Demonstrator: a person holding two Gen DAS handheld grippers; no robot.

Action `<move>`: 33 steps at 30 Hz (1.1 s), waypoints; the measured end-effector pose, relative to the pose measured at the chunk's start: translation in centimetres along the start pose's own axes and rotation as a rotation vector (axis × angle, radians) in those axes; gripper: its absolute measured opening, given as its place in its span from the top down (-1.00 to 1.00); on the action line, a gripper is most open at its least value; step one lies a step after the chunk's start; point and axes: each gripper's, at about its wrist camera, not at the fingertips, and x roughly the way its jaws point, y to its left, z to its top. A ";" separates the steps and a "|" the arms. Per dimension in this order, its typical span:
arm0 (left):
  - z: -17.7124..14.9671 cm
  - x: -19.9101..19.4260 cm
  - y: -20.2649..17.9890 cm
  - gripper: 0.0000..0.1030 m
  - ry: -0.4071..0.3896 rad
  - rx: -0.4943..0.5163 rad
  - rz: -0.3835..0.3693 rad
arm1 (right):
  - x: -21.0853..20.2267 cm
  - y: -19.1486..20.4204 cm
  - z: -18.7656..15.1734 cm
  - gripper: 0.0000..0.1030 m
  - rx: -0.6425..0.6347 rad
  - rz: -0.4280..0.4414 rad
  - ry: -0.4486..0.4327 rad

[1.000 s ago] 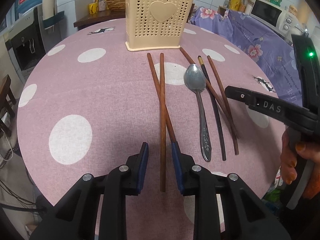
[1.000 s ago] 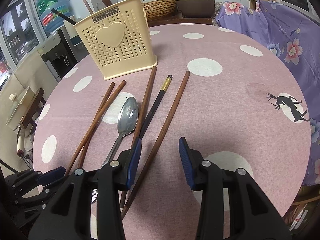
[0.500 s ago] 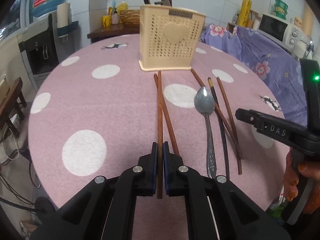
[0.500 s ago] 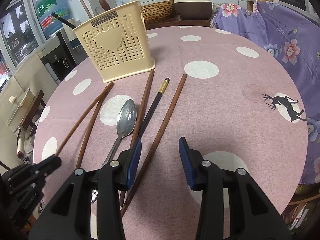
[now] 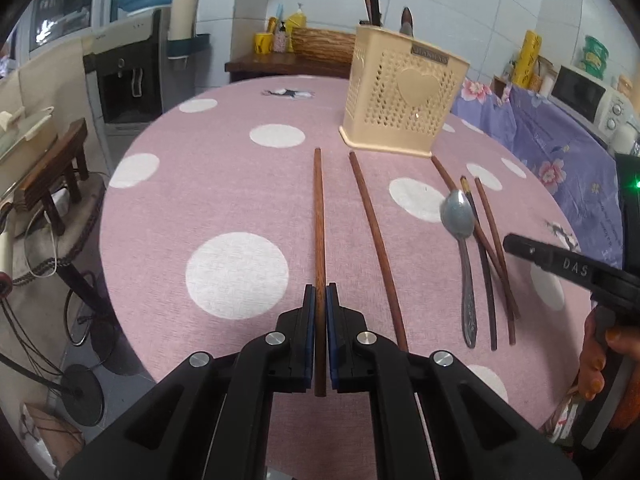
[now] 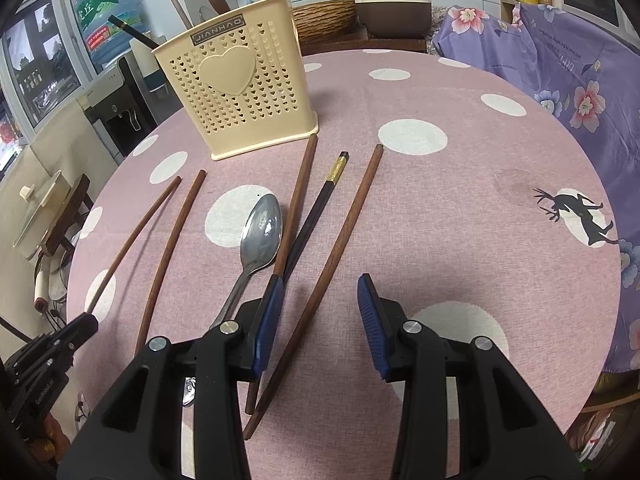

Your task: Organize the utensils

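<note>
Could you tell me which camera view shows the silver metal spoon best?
The right wrist view: the silver metal spoon lies close, its bowl large, though the right gripper covers part of its handle. The left wrist view shows it whole but small and off to the side.

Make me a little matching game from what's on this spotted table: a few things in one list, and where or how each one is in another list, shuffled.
Things:
1. wooden chopstick
2. spoon
3. cream holder
4. black chopstick

States:
A. standing upright at the far side
B. pinched in the left gripper
C. lying bowl up on a white dot
D. lying flat, with a gold band

Pairs: 1-B, 2-C, 3-A, 4-D
</note>
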 end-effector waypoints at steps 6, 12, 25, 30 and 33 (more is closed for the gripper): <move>-0.5 1.0 0.6 0.70 0.038 -0.015 0.013 | -0.3 0.2 0.2 0.23 -0.019 0.022 -0.007; 0.6 0.9 1.1 -0.15 0.030 0.012 0.034 | 0.1 0.4 2.2 0.23 -0.064 0.049 -0.017; 9.2 6.9 1.7 0.15 0.068 0.024 -0.021 | 7.6 2.1 10.3 0.51 -0.058 0.029 0.044; 9.9 8.5 1.5 0.26 0.084 0.020 -0.005 | 9.4 2.1 10.5 0.56 -0.026 -0.001 0.060; 10.0 9.0 1.2 0.27 0.089 0.024 0.000 | 9.9 2.3 10.4 0.57 -0.039 -0.036 0.066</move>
